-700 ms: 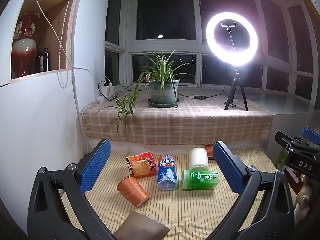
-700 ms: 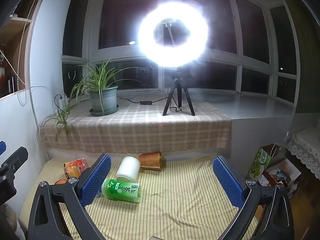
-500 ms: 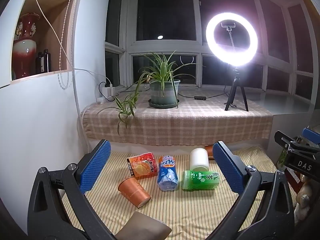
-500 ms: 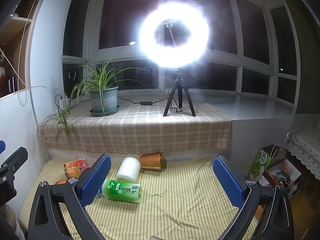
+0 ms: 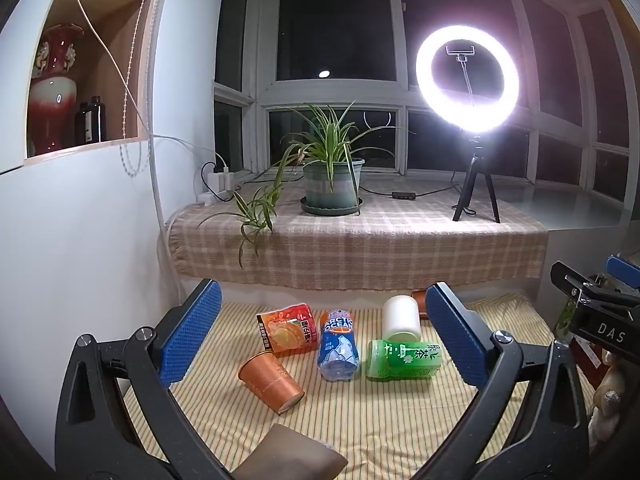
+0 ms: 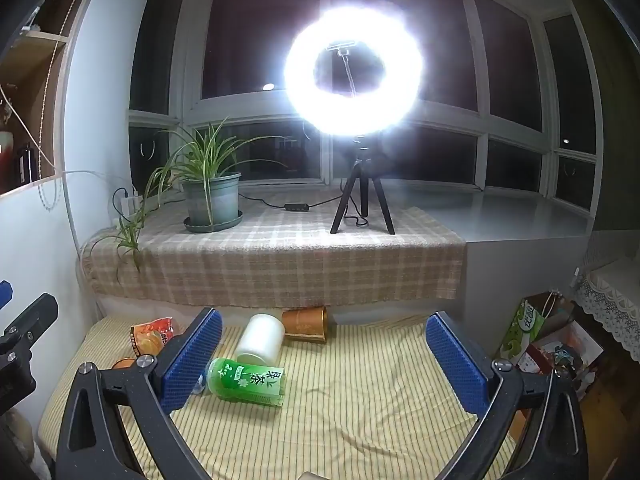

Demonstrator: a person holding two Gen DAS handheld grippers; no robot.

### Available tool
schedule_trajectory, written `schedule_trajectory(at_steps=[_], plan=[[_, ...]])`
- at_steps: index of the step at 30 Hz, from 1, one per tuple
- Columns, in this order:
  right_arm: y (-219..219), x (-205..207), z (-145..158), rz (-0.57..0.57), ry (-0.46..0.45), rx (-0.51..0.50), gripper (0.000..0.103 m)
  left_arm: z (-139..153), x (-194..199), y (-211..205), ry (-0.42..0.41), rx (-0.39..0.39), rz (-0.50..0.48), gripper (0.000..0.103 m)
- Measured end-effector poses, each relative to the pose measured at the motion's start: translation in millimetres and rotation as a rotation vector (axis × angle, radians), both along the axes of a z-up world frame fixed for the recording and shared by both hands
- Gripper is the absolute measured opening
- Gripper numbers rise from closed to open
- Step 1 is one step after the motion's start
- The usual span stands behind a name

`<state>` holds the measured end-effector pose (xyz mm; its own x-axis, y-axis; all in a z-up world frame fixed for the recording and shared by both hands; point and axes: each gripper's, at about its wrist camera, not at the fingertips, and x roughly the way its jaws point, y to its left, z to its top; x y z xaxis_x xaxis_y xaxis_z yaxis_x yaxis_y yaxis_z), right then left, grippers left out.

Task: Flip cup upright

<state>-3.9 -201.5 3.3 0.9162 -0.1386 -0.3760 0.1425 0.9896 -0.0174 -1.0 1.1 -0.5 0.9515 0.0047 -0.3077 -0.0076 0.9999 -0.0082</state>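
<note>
Task not started, as far as the views show. Left gripper (image 5: pixel 320 332) hangs above the striped cloth (image 5: pixel 392 420) with jaws spread wide, nothing between them. Right gripper (image 6: pixel 324 354) likewise: jaws wide apart, empty, held above the cloth's open right half.

Three cups lie on their sides. Orange cup (image 5: pixel 270 380) rests nearest the left gripper, its open mouth towards the back left and its closed base towards the camera. White cup (image 5: pixel 401 318) lies further back, touching or just behind the green tea bottle (image 5: pixel 404 359). A brown cup (image 6: pixel 306 323) lies against the ledge at the rear, mouth to the right.

Which cup is meant: cannot tell; the orange one sits closest between the left jaws.

Clutter: blue bottle (image 5: pixel 337 344) and orange snack pack (image 5: pixel 288 330) lie just behind the orange cup, near it.

Everything is left to do: approach, grip, turn, set down on base.
</note>
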Motion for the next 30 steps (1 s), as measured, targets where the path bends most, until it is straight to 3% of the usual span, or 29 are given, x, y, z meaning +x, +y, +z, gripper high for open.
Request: schedule_trajectory(at_steps=[30], plan=[[1.1,1.6,-4.2,0.009,0.004,-0.001,0.103,-14.8,-1.6,17.9,0.010,-0.006,0.009,0.103]])
